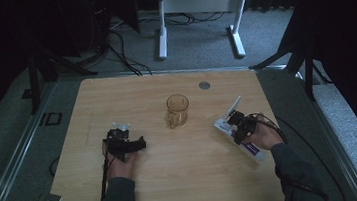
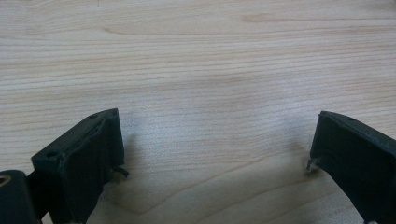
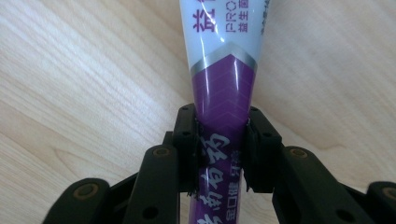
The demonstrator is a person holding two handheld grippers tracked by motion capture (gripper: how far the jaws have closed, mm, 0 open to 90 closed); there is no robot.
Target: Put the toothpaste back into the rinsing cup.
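The right gripper [image 3: 219,154] clamps the tube [image 3: 224,84], soft and light, mid-body; the left gripper [image 2: 215,154] gapes empty.

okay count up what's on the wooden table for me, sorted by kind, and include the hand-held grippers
Tubes: 1, the white and purple toothpaste tube
Mugs: 1, the clear amber mug
Hand-held grippers: 2, the left hand-held gripper, jaws apart over bare wood, and the right hand-held gripper, shut on the tube
Small white items by the left hand-held gripper: 1, too small to identify
Total: 5
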